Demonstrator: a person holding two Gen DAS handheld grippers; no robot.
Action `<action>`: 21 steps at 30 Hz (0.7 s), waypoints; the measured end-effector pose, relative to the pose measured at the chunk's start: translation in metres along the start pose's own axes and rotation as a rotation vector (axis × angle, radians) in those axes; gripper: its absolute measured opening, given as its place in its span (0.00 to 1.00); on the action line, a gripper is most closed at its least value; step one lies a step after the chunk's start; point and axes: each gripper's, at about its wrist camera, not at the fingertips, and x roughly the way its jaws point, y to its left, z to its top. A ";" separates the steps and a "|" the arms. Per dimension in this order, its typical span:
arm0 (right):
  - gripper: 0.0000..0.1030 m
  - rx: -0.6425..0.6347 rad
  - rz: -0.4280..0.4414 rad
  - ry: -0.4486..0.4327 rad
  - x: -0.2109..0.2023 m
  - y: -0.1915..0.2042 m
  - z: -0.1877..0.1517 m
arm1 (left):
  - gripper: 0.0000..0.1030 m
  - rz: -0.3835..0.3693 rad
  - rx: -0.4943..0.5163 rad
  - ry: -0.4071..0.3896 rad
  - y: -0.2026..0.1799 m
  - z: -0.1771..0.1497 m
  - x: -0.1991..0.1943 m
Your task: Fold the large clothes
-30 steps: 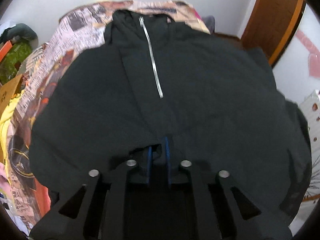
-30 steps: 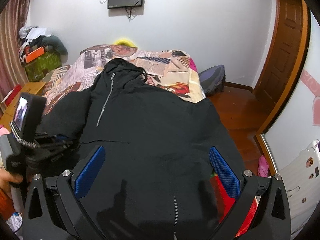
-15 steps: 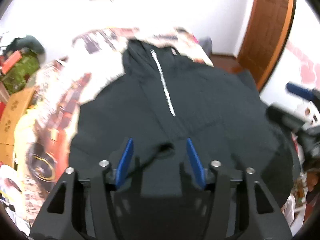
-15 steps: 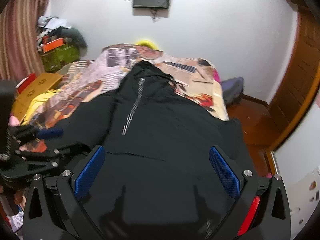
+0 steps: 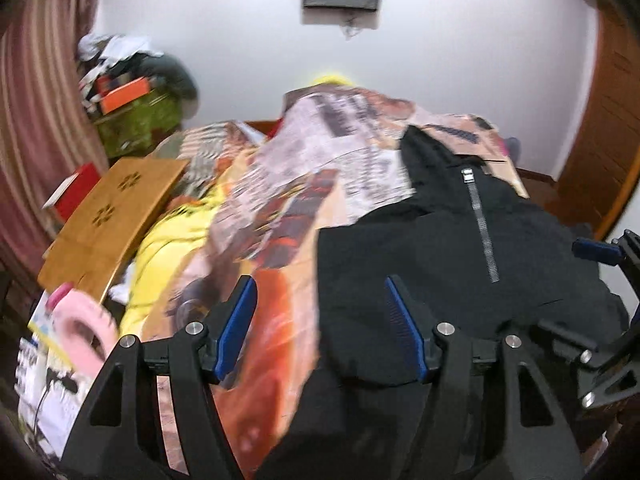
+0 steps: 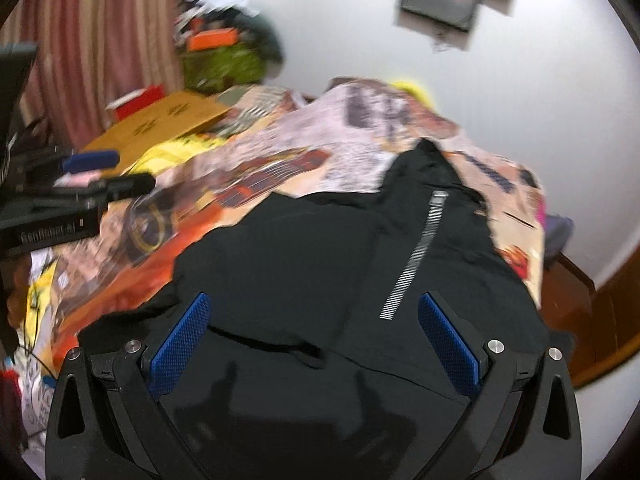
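A large black zip jacket [image 5: 460, 248] lies spread on the bed, collar toward the far wall, silver zipper [image 5: 482, 228] showing. My left gripper [image 5: 322, 324] is open and empty, hovering above the jacket's left edge and the patterned bedcover [image 5: 320, 168]. My right gripper [image 6: 314, 340] is open and empty, above the jacket [image 6: 320, 260] near a folded-in flap below the zipper [image 6: 416, 260]. The right gripper's tip shows at the right edge of the left wrist view [image 5: 600, 250]; the left gripper shows at the left of the right wrist view [image 6: 80, 184].
A wooden board [image 5: 108, 216] and a yellow garment [image 5: 176, 236] lie on the bed's left side. Pink slippers [image 5: 82, 332] sit at lower left. A cluttered pile [image 5: 132, 104] stands by the striped curtain. A wooden door [image 5: 604, 128] is at right.
My left gripper let go of the jacket's hem, opened wide and swung left toward the jacket's left edge. My right gripper stayed open and turned left over the jacket.
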 end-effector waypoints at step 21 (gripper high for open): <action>0.66 -0.297 0.050 0.339 0.137 0.104 -0.006 | 0.62 0.070 -0.037 0.117 0.047 -0.051 0.020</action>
